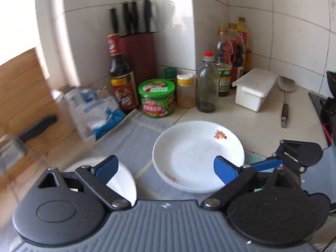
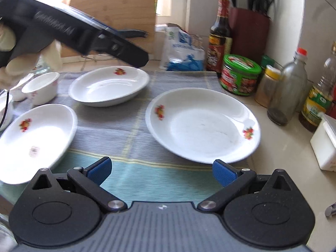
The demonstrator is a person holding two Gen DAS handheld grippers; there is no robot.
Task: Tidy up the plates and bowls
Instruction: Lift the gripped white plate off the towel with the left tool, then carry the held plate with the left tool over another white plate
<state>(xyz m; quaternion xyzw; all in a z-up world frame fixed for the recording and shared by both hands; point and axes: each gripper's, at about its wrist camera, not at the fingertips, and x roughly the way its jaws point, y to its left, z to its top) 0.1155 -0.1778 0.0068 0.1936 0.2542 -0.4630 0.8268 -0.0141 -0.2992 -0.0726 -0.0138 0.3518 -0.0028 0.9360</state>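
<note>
White round china plate (image 2: 201, 124) with red flowers lies just ahead of the right gripper (image 2: 160, 171), nearer than the left gripper (image 1: 166, 168); both gape wide, holding nothing.

The left tool (image 1: 164, 167) is spread wide, nothing between its fingers, and sits high at the far left. The right tool (image 2: 160, 171) gapes equally, low and near, seemingly level.

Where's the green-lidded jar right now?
The green-lidded jar sits at the back of the counter in the left wrist view, between the dark sauce bottle on its left and the yellow-capped spice jar on its right, just beyond the cloth.
</note>
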